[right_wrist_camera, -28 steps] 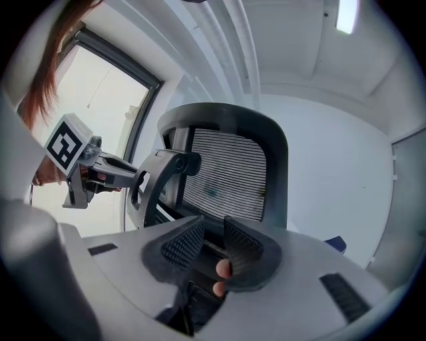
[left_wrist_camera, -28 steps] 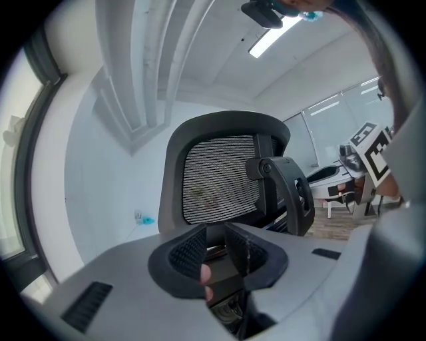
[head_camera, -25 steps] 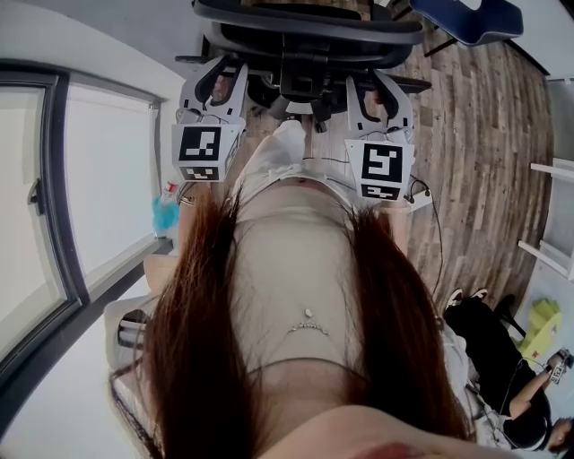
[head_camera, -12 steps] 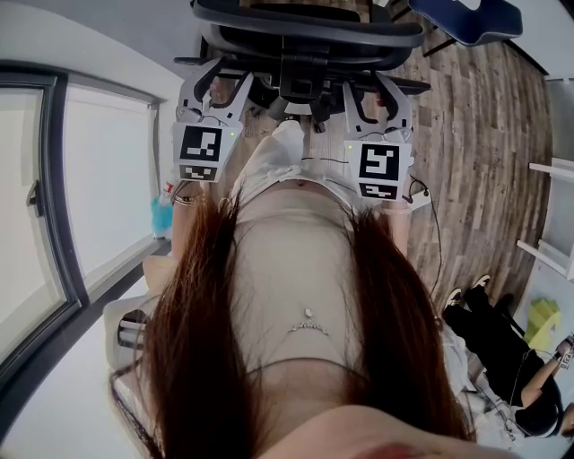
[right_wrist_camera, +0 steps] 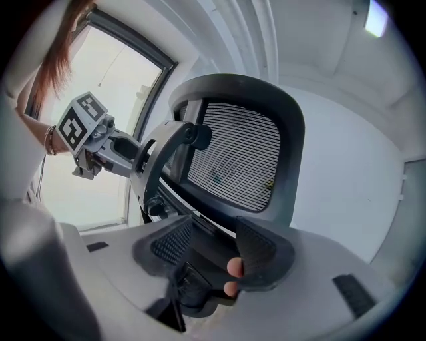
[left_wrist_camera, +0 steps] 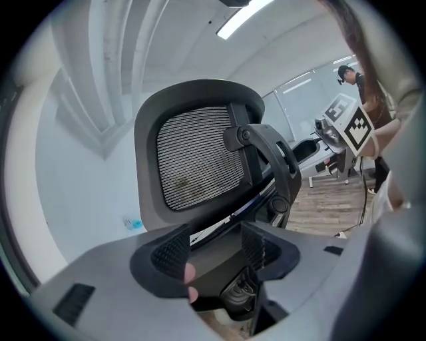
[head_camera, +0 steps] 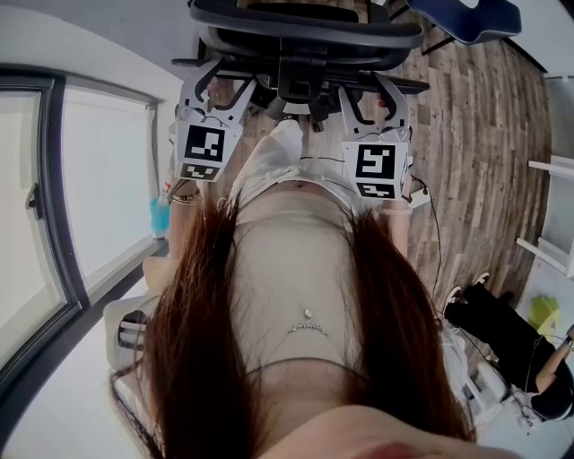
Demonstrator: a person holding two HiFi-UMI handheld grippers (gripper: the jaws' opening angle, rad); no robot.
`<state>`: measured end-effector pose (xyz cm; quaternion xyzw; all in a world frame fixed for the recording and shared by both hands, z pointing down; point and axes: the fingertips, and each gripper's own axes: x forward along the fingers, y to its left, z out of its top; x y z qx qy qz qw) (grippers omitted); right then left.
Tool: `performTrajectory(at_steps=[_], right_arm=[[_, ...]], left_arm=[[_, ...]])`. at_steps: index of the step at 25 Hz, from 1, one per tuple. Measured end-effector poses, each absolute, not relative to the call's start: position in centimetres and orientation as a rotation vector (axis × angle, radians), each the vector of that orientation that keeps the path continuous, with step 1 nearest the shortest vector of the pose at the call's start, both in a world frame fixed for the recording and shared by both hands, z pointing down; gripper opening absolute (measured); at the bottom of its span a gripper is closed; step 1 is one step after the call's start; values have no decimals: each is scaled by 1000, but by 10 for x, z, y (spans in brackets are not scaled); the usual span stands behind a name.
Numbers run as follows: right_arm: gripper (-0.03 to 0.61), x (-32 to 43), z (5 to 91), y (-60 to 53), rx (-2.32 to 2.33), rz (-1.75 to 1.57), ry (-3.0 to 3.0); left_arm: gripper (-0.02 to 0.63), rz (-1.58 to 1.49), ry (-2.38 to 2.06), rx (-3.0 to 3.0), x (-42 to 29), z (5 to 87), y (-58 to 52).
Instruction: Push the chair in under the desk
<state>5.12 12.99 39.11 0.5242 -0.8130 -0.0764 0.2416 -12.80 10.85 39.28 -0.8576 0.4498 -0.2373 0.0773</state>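
The black office chair (head_camera: 305,31) stands at the top of the head view, its back toward me. In both gripper views its mesh backrest (left_wrist_camera: 200,156) (right_wrist_camera: 243,150) rises close ahead. My left gripper (head_camera: 229,82) is at the left side of the chair's back and my right gripper (head_camera: 372,90) at the right side. Both pairs of jaws are opening. A dark lower part of the chair lies between the left gripper's (left_wrist_camera: 214,243) jaws and between the right gripper's (right_wrist_camera: 213,243) jaws. The pads do not press on it. The desk is hidden.
A large window (head_camera: 54,197) runs along the left. Wooden floor (head_camera: 484,134) spreads to the right, with a cable (head_camera: 430,215) on it. A blue chair (head_camera: 475,18) is at the top right, a white shelf (head_camera: 552,215) at the right edge, and a seated person (head_camera: 502,332) at the lower right.
Both grippers' jaws have spread wider apart at the chair's back. The grippers have barely shifted. The seated person at the lower right has moved.
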Motion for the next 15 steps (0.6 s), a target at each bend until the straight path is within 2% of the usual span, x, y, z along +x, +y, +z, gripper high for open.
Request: performTrajectory(at_steps=[15], right_arm=[[227,50,401,128,1369,-208,-2200]], left_arm=[[256,-803,1237,-2578,-123,401,106]])
